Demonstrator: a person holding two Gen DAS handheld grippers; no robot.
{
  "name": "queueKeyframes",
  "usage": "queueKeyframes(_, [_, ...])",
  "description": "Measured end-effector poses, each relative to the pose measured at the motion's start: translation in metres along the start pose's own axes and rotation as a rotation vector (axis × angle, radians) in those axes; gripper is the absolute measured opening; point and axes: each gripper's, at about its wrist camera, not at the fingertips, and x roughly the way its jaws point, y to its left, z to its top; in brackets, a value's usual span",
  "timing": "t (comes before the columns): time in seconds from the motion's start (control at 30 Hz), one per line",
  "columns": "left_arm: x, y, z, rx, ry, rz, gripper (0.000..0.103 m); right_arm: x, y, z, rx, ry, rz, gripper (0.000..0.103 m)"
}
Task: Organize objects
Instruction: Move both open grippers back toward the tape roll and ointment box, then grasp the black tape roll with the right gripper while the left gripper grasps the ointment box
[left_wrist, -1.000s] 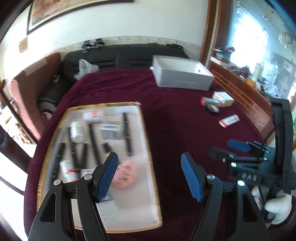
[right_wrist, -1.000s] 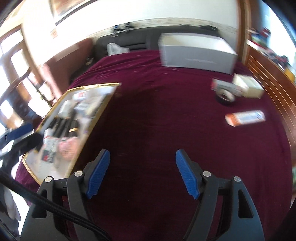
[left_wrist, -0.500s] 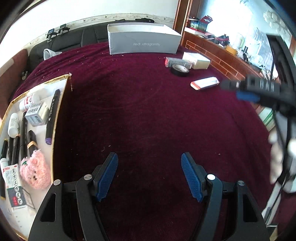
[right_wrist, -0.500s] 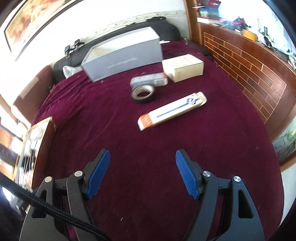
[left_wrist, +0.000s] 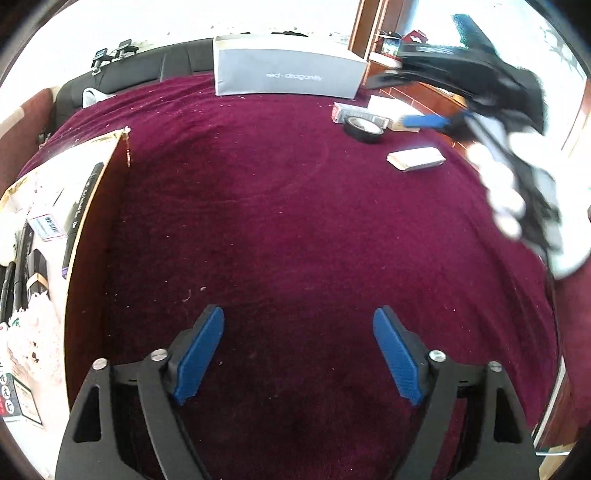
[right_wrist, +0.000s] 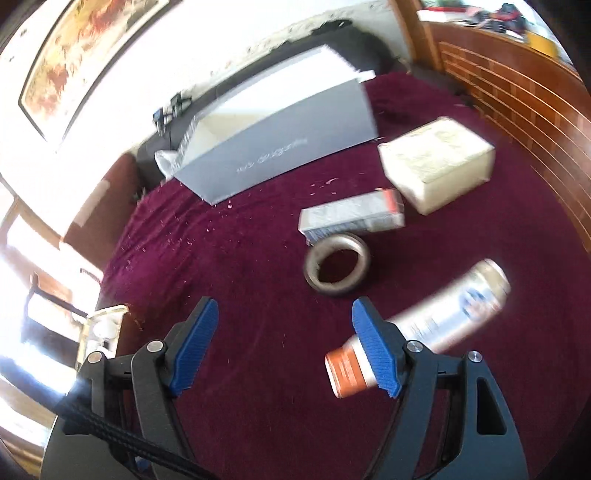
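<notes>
Maroon velvet desk (left_wrist: 295, 221) seen speckled with crumbs, grey box (left_wrist: 288, 74) parked at far edge, black sofa (left_wrist: 147, 70) behind. Left gripper (left_wrist: 298, 347) jaws just widened, nothing gripped; right gripper (right_wrist: 284, 347) jaws wide, empty, orange-capped pack (right_wrist: 424, 328) lying just beside

Framed painting (right_wrist: 70, 62) on the white wall; black sofa (left_wrist: 147, 70) behind the maroon-covered table (left_wrist: 295, 221)

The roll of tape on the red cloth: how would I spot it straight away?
Start from the big grey box at the far side of the maroon cloth. In front of it lie a cream carton and a flat silver packet. Against that packet lies the roll of tape, the only ring-shaped thing there.
</notes>
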Motion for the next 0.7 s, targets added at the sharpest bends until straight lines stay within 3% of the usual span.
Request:
queueKeyframes(0.17, [0.004, -0.006, 0.001, 0.028, 0.017, -0.005, 0.093, 0.049, 0.011, 0.023, -0.054, 0.090, -0.091, 0.075])
queueKeyframes(0.3, [0.006, -0.007, 0.001, 0.028, 0.021, -0.019, 0.098, 0.080, 0.014, 0.032, -0.068, 0.167, -0.081, 0.075])
queueKeyframes(0.47, [0.006, -0.008, 0.001, 0.028, 0.023, -0.027, 0.101, 0.090, 0.019, 0.026, -0.051, 0.236, 0.000, 0.086])
queueKeyframes(0.7, [0.004, -0.006, 0.001, 0.013, 0.016, -0.045, 0.101, 0.063, 0.022, -0.019, 0.033, 0.339, 0.256, 0.090])
